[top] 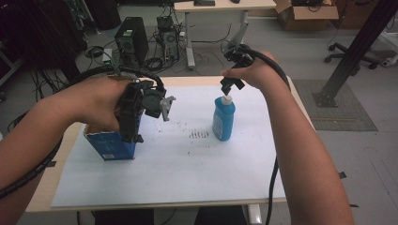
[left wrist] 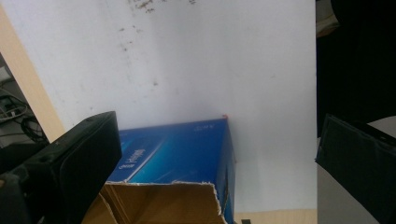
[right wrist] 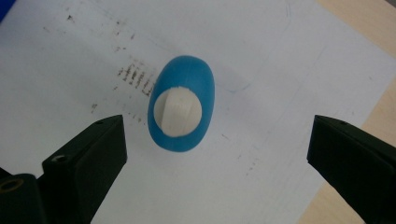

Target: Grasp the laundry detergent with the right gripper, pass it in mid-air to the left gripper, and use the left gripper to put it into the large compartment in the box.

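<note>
Right hand-held gripper (top: 230,86) hangs straight above the blue bottle (top: 224,119), jaws spread wide, nothing between them. Its own view looks down on the bottle: smooth oval plastic body, off-white round cap (right wrist: 177,112) centred between the two black jaws, clear gap on both sides. The bottle stands upright on the white paper sheet (top: 187,173) near the middle of the worktop (top: 51,183), just right of a patch of dark smudges (top: 198,134).

Left hand-held gripper (top: 133,126) sits over the blue cardboard box (top: 112,146) at the sheet's left edge. Jaws apart, not closed on anything; one jaw is over the box's open end, contact can't be told. Box: glossy blue printed skin, raw brown corrugated flap (left wrist: 159,200) with a torn, ragged edge. Worktop is pale wood; the paper is matte, speckled with marks.
</note>
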A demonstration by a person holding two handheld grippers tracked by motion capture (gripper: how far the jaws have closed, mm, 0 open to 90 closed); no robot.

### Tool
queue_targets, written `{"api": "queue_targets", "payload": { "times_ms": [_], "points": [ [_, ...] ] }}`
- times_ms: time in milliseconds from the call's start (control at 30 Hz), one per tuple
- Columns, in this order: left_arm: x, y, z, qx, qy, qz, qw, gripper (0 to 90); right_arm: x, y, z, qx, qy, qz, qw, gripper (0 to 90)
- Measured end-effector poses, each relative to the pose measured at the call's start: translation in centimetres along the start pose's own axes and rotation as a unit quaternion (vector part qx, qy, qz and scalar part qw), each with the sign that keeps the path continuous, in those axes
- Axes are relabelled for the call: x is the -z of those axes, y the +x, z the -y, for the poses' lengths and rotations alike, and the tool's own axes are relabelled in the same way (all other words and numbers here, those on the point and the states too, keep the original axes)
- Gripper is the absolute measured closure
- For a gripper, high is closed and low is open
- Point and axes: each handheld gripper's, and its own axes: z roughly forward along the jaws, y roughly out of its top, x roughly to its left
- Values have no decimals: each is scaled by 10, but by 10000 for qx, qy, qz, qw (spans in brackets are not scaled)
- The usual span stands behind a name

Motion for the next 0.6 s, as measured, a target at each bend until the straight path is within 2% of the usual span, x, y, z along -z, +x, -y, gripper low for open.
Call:
{"api": "queue_targets", "payload": {
  "times_ms": [133,300,433,600],
  "points": [
    [1,-1,-1,-45,-4,-29,10000,4,3,3,9,-8,42,30,10000,48],
    [2,-4,-3,-96,-18,-38,9999,4,1,10,22,32,-145,-34,9999,48],
    [5,-6,-3,-84,-27,-71,9999,4,-8,13,34,21,-366,-151,9992,52],
    [9,-10,-1,-163,-17,-113,9998,4,-22,12,48,-77,-532,-177,9984,50]
  ]
}}
